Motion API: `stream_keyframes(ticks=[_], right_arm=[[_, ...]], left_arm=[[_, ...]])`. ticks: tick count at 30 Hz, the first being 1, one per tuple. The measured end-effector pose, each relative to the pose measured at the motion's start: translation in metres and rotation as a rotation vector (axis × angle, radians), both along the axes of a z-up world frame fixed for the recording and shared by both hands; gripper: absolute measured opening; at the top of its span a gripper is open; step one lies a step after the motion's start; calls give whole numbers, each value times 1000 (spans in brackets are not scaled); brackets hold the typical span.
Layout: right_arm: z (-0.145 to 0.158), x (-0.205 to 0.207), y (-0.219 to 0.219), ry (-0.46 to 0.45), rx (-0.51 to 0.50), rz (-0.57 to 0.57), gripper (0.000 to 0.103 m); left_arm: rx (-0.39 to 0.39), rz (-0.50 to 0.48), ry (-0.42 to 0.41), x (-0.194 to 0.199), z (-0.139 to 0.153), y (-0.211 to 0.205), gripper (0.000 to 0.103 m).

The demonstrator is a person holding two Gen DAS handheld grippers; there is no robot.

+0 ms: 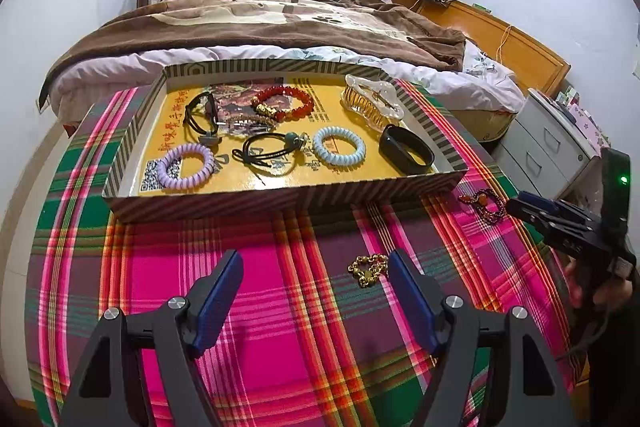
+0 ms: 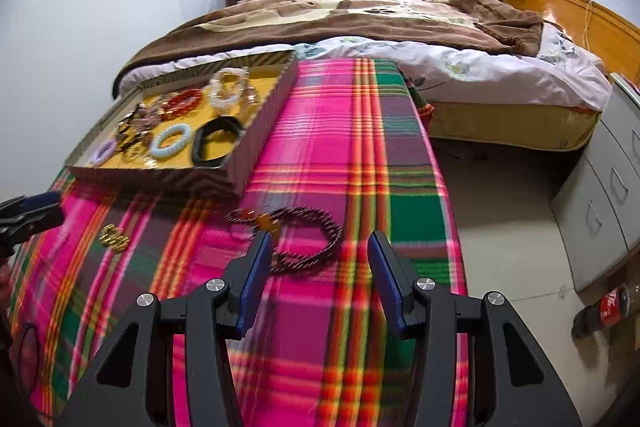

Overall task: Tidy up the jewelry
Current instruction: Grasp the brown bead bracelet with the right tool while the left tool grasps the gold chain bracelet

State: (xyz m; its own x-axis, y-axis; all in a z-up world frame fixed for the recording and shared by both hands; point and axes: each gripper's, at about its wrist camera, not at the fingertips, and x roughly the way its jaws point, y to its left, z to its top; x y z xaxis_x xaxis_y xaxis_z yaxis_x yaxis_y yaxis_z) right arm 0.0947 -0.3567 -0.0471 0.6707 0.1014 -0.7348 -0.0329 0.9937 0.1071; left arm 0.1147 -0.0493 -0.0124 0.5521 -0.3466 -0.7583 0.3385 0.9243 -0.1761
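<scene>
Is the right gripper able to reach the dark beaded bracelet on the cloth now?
Probably yes. The right gripper is open and the dark beaded bracelet lies flat on the plaid cloth just ahead of its fingers, nothing between them.

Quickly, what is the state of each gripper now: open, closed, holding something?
Left gripper: open, holding nothing.
Right gripper: open, holding nothing, dark beaded bracelet lying ahead between its fingers.

Tray floor (image 1: 320,115): yellow printed sheet carrying large Chinese characters, distorted and partly covered, not reliably legible. QR code (image 1: 151,174) printed at its near left corner. Bottle (image 2: 604,309) on floor: red label with white script, too blurred to read.
</scene>
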Motion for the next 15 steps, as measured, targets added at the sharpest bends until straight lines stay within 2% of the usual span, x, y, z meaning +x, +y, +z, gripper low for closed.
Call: stream_keyframes(ticks=[5,15], right_arm=[[-10,18,-2,48,25,29,50],[-14,29,9,75,-73,73,50]], left_arm=[[12,6,6,0,-3,-1,74],[18,9,18,4,-6,-5,75]])
